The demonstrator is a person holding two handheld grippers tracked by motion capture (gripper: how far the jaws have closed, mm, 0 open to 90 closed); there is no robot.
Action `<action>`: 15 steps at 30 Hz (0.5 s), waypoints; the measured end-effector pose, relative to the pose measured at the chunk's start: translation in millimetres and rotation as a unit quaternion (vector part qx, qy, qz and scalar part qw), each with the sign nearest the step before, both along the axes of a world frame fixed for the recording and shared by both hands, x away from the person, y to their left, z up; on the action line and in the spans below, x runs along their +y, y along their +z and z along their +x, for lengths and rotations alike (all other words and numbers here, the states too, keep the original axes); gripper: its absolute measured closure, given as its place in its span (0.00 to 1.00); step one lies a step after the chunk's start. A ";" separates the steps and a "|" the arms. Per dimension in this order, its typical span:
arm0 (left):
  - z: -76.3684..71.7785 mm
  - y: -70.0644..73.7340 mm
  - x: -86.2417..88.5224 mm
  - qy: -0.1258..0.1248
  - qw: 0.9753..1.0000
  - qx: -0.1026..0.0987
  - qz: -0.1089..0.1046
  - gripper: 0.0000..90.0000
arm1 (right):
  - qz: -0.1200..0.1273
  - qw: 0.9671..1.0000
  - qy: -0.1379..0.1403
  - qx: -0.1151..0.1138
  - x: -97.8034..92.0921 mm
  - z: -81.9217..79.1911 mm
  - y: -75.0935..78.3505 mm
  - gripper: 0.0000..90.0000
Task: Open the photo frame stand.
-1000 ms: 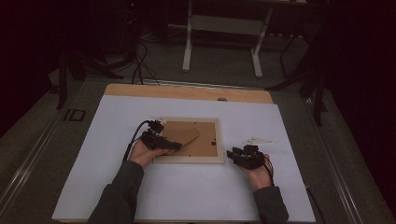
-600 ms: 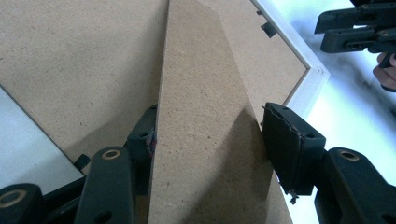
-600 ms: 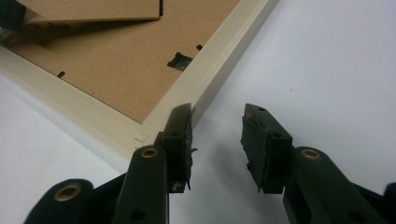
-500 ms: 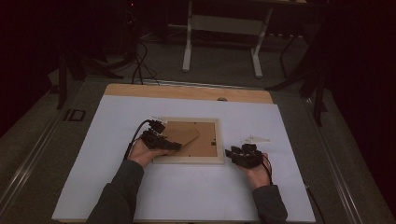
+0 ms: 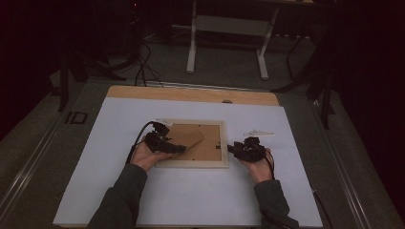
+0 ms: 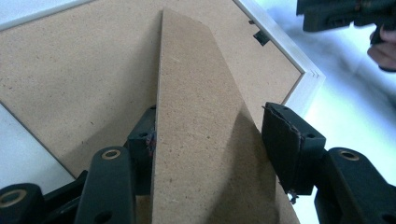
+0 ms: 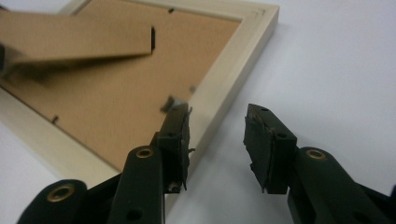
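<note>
**Frame face-down, stand leg lifted**

A pale wooden picture frame (image 5: pixel 193 143) lies face-down near the middle of the white-covered worktop (image 5: pixel 95 200), a little toward the far edge. Its brown fibreboard backing (image 6: pixel 70 79) faces up: matt, speckled, flat, set inside a light wood rim with mitred corners. Small dark metal tabs (image 6: pixel 261 38) sit along the inside of the rim, most likely the clips that keep the backing in.

The left gripper (image 5: pixel 165 144) reaches in from the frame's near-left corner. Its jaws stand either side of the tapered fibreboard stand leg (image 6: pixel 201 121), which rises off the backing at a slant. The left jaw touches the leg's edge; the right jaw looks just clear of it, so this reads as a loose straddle rather than a firm pinch. My guess is the leg is being held up to get it out of the way or to fold it.

The right gripper (image 5: pixel 246 149) sits at the frame's right-hand side, jaws spread with nothing between them. One black jaw rests against the rim by a tab; the other hangs over bare worktop. It seems placed to steady the frame or to work that clip.

A small pale flat piece (image 5: pixel 259 133) lies on the worktop beyond the right gripper; too small to identify.
</note>
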State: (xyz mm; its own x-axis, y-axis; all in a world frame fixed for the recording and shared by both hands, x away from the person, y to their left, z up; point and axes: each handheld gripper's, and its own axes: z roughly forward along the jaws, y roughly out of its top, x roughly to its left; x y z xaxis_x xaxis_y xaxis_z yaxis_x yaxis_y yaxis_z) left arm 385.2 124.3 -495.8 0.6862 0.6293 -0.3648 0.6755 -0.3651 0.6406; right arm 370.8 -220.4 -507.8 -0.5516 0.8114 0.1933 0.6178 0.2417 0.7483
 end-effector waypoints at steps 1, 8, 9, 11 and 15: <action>-1.0 1.3 -0.6 -0.001 1.000 -0.004 0.003 0.49 | 0.000 1.000 0.001 0.000 0.9 2.3 2.3 0.66; -7.9 7.8 -3.6 -0.002 0.999 -0.029 0.014 0.49 | -0.012 1.000 0.017 0.002 10.5 17.7 16.7 0.65; -9.1 8.6 -4.2 -0.001 0.999 -0.033 0.013 0.49 | -0.012 1.000 0.017 0.003 11.5 19.0 18.1 0.65; -11.7 10.1 -5.2 -0.002 0.999 -0.041 0.020 0.49 | -0.006 1.000 0.020 0.006 13.7 23.4 20.3 0.65; -17.6 13.0 -6.6 -0.005 0.998 -0.060 0.028 0.49 | 0.005 0.999 0.025 0.021 16.8 32.5 21.8 0.63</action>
State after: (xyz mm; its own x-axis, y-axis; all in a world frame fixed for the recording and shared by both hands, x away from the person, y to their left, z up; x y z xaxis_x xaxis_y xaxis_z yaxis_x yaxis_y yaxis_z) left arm 367.7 117.8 -482.8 0.7296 0.6389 -0.2439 0.5907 -0.4092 0.6954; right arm 403.3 -203.7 -486.1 -0.5828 0.7807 0.2254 0.6357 0.2653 0.7249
